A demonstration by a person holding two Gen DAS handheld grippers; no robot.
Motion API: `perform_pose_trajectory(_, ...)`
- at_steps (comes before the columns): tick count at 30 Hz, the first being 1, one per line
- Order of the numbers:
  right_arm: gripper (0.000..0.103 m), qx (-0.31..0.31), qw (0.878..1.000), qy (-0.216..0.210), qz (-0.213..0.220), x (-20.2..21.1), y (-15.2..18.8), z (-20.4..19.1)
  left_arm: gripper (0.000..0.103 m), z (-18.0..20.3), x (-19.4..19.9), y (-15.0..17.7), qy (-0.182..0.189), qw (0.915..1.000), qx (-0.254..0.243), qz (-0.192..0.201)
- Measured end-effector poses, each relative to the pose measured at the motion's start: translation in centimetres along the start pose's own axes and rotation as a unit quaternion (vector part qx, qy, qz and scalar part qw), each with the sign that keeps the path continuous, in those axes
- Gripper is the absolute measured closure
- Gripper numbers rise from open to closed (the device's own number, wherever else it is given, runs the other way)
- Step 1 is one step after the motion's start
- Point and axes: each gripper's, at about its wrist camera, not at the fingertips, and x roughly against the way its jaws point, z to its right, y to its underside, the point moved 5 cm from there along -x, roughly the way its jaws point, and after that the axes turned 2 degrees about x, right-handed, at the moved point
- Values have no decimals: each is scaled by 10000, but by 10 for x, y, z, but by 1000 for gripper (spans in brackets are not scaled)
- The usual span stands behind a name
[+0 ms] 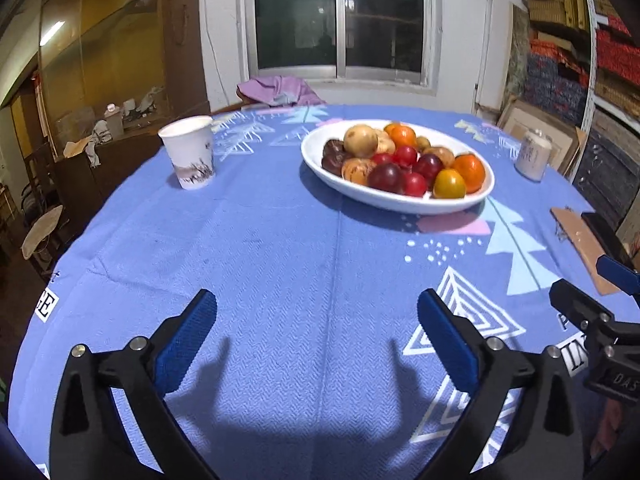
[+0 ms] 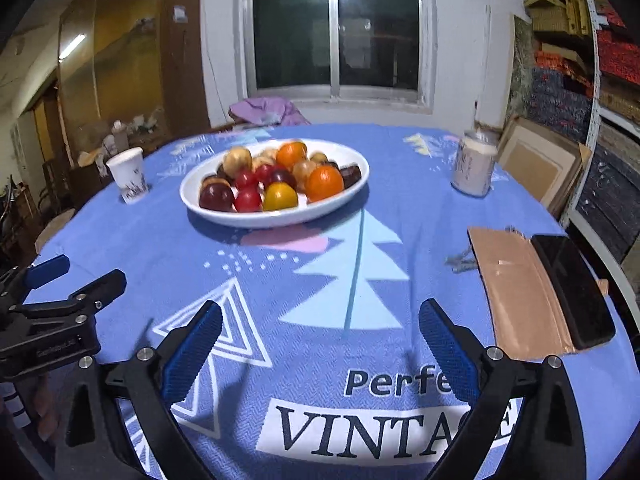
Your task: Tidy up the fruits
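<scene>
A white oval bowl (image 1: pixel 400 200) sits on the blue tablecloth past the table's middle; it also shows in the right wrist view (image 2: pixel 224 212). It holds several fruits: oranges (image 1: pixel 472 172), dark red plums (image 1: pixel 386 178), a yellow fruit (image 1: pixel 449 184) and brown ones (image 1: pixel 360 140). My left gripper (image 1: pixel 316 312) is open and empty, low over the cloth, well short of the bowl. My right gripper (image 2: pixel 320 320) is open and empty over the cloth near the front. Each gripper shows at the edge of the other's view, the right gripper (image 1: pixel 600 292) and the left gripper (image 2: pixel 76 280).
A white paper cup (image 1: pixel 190 152) stands left of the bowl. A pale can (image 1: pixel 534 154) stands at the right. A brown cardboard piece (image 2: pixel 524 296) with a black phone (image 2: pixel 572 288) lies at the table's right edge. A purple cloth (image 1: pixel 280 90) lies at the far edge.
</scene>
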Motion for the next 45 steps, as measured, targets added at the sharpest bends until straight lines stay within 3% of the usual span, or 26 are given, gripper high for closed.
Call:
perform_pose_trajectory(11,3,-113,9961,-209,-846,-27,19,-11,4,8,-26,6,-10,9980,-122,-622)
perform_pose_trajectory(13,3,-89,9931,-200,-1156,-35,26,-14,4,6,-33,8,-14,9968,-59,-799)
perform_pose_trajectory(17,3,134,9922,-89,-1235,-37,29,-21,4,4,-46,16,89,9923,77,-1230)
perform_pose_trajectory(45,3,267,9911,26,-1300,-38,30,-24,4,7,-43,19,104,9922,-9,-1239)
